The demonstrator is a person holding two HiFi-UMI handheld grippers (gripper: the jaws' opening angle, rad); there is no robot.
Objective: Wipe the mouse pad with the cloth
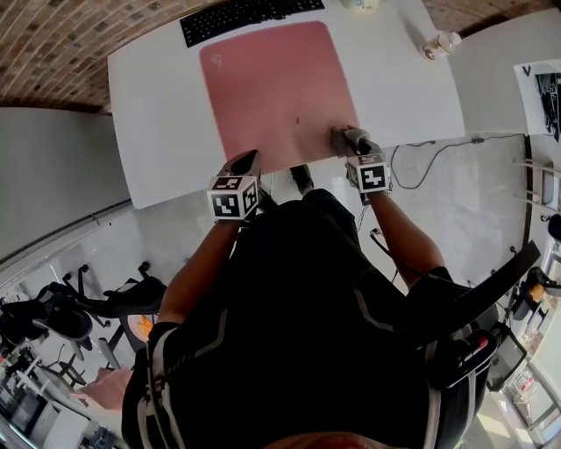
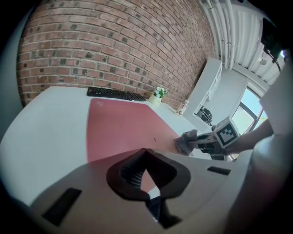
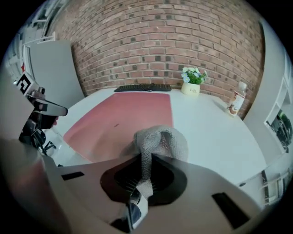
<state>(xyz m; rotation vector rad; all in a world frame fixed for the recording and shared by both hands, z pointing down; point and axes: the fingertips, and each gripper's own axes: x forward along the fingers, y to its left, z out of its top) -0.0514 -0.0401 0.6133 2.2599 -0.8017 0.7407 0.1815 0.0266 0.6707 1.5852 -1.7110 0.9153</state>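
Observation:
A pink-red mouse pad lies on the white table. It also shows in the left gripper view as the pad and in the right gripper view as the pad. My right gripper is shut on a grey cloth, at the pad's near right corner. The cloth bunches up past the right gripper, and a strip of it runs down between the jaws. My left gripper hovers at the table's front edge by the pad's near left part. The left gripper is shut on nothing. From there the cloth shows at the right.
A black keyboard lies beyond the pad's far edge. A small bottle stands at the table's far right, and a flower pot sits near the brick wall. A cable hangs off the table's front right edge.

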